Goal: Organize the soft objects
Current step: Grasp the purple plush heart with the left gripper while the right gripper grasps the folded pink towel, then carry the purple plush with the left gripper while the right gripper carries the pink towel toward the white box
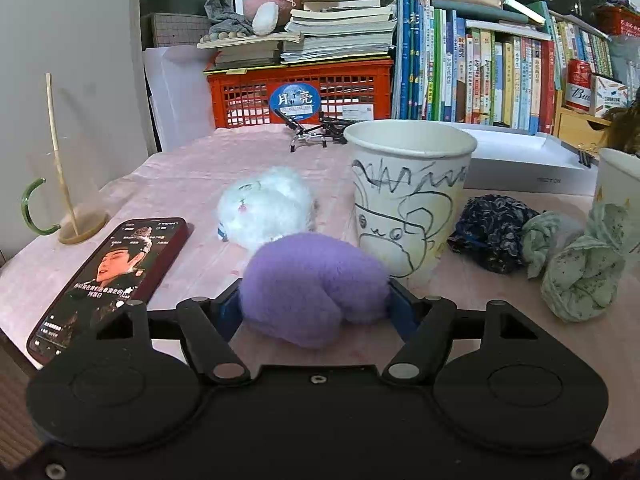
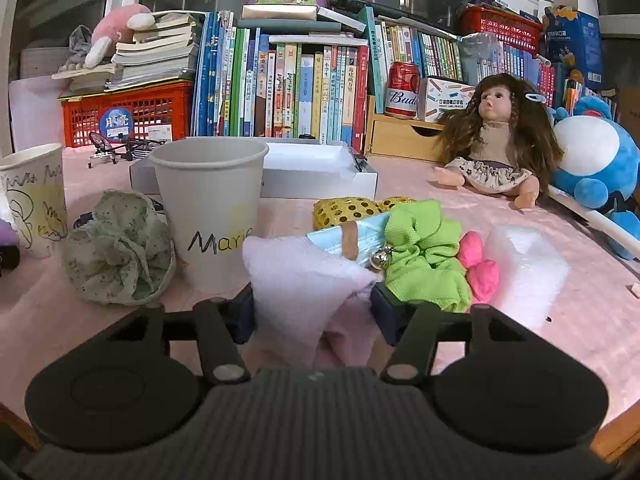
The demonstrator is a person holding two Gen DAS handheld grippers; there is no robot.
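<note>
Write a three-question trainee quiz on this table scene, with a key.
1. True or false: the left gripper is shut on the purple puff.
2. What name is on the cup ahead of the right gripper?
3. The right gripper holds: A) green scrunchie B) pink pouch C) doll

Key: 1 true; 2 Marie; 3 B

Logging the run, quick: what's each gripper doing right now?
Left gripper: closed on the purple fluffy scrunchie.
Right gripper: closed on the pale pink cloth.
</note>
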